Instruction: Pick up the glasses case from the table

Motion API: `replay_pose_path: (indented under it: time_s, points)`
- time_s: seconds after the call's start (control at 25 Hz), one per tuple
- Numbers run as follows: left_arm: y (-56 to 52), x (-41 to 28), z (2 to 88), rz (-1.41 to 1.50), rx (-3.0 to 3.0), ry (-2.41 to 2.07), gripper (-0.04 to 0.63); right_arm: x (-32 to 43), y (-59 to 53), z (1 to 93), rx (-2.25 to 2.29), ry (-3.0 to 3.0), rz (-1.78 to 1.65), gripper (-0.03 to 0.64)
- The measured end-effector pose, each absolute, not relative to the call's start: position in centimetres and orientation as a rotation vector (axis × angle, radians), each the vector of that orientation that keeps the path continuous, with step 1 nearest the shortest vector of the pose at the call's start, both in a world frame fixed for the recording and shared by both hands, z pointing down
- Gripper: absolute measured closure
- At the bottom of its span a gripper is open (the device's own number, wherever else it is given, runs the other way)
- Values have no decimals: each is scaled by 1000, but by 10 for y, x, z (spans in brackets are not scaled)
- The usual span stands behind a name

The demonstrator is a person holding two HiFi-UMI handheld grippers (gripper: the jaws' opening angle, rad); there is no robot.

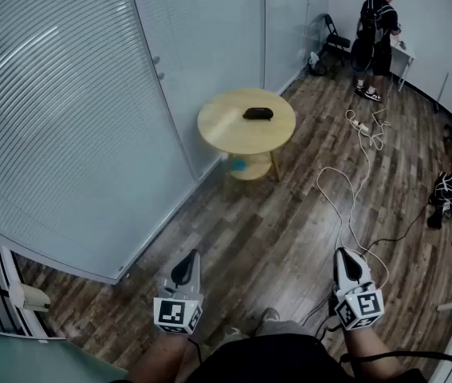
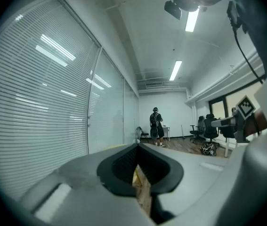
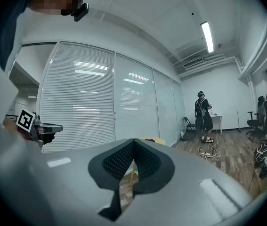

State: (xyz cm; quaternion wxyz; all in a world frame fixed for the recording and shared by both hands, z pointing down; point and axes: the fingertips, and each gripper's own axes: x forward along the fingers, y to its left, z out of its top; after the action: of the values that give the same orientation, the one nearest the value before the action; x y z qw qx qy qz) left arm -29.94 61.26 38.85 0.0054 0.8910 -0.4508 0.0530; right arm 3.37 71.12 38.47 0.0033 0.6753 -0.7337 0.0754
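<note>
Office room: glass partition walls (image 1: pixel 66 118) with lowered blinds, swivel office chairs (image 2: pixel 211 127), ceiling strip lights (image 2: pixel 175 70), wood-pattern floor (image 1: pixel 273 230), loose cables (image 1: pixel 353 190) trailing across it.

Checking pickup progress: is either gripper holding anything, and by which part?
Nothing is held. The left gripper and right gripper have jaws shut and empty; the glasses case lies on the round table ahead.

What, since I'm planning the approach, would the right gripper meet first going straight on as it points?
The right gripper would probably meet the round table first, seen just beyond its shut fingers; only floor shows between. Depth is unclear.
</note>
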Motion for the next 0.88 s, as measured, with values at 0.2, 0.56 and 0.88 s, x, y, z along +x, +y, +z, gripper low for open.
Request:
replay_pose_path:
  time_s: [0.2, 0.56, 0.88]
  points:
    - [628, -305, 413, 208, 2743, -1383, 592, 23, 711, 382, 2101, -2327, 265, 609]
    - [613, -291, 395, 199, 2778, -1392, 592, 19, 702, 398, 2041, -2365, 331, 609]
    - [601, -243, 390, 215, 2805, -1370, 592, 55, 687, 396, 2053, -2396, 334, 609]
